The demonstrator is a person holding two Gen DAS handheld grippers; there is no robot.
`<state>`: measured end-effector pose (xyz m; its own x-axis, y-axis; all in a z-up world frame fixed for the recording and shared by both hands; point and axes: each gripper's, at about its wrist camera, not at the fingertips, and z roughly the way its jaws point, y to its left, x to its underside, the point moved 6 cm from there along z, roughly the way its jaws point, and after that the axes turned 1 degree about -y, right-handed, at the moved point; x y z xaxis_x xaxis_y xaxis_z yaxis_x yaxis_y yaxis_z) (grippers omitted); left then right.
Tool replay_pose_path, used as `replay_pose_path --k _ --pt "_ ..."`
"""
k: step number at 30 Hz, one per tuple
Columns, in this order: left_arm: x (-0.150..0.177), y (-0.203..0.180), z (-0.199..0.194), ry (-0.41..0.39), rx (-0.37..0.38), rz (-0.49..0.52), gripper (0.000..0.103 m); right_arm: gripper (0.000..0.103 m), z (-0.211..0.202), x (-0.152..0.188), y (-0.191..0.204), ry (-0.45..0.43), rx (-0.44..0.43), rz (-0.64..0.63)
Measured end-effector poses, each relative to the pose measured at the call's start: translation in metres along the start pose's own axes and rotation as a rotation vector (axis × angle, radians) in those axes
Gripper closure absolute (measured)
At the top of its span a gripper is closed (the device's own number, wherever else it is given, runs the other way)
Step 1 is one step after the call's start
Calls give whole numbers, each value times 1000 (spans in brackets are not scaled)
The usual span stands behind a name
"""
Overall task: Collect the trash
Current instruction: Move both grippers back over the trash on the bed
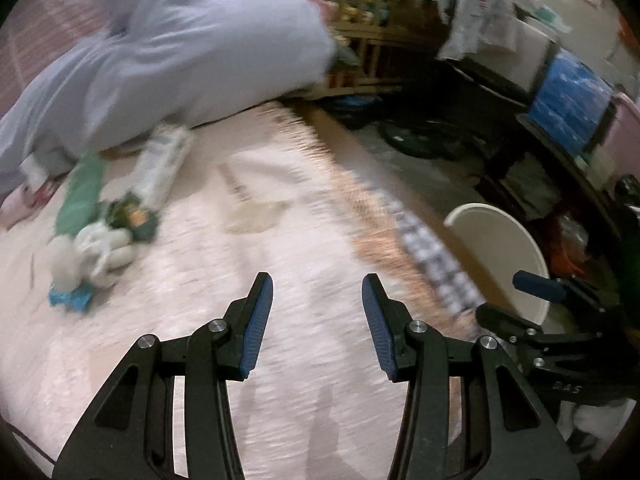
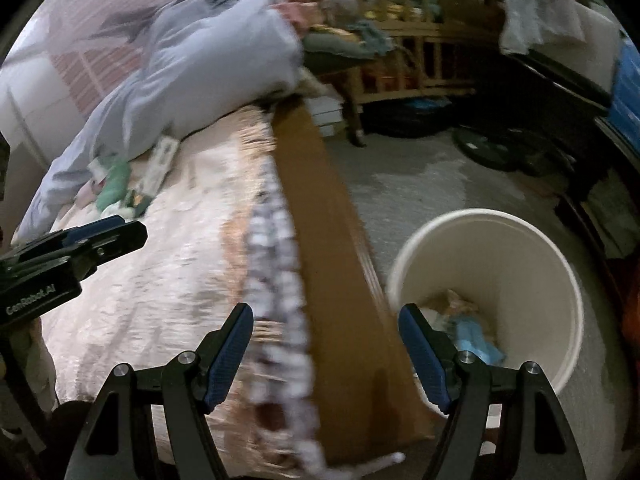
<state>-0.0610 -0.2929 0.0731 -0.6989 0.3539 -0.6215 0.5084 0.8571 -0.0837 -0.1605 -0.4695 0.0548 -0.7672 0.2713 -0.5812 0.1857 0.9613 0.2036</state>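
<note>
A pile of trash lies on the pink bedspread (image 1: pixel 248 264) at the left: a green wrapper (image 1: pixel 78 200), a white carton (image 1: pixel 164 162), crumpled white tissue (image 1: pixel 100 252) and a blue scrap (image 1: pixel 70 298). The pile also shows in the right wrist view (image 2: pixel 124 192). My left gripper (image 1: pixel 317 292) is open and empty above the bedspread, right of the pile. My right gripper (image 2: pixel 326 320) is open and empty over the bed's wooden edge (image 2: pixel 320 216). A white bin (image 2: pixel 486 296) stands on the floor beside the bed and holds blue and tan trash (image 2: pixel 474 336).
A pale blue duvet (image 1: pixel 172 48) is bunched at the head of the bed. A wooden shelf unit (image 2: pixel 408 40) with clutter stands at the back. Dark furniture and a blue box (image 1: pixel 568 108) line the right side. Grey floor (image 2: pixel 420 176) lies between.
</note>
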Motion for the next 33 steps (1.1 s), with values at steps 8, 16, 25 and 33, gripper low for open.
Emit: replay_pose_path --k 8,16,25,33 --pt "22 86 -10 13 -90 -122 58 30 33 -3 69 44 -83 -96" --pt "38 171 -22 9 -164 -264 58 30 66 -5 130 87 -151 -184" --pt "52 230 -19 28 -225 -336 58 30 98 -21 179 110 -196 -256" --pt "63 268 -2 57 -231 -397 58 30 144 -68 221 103 -201 -333"
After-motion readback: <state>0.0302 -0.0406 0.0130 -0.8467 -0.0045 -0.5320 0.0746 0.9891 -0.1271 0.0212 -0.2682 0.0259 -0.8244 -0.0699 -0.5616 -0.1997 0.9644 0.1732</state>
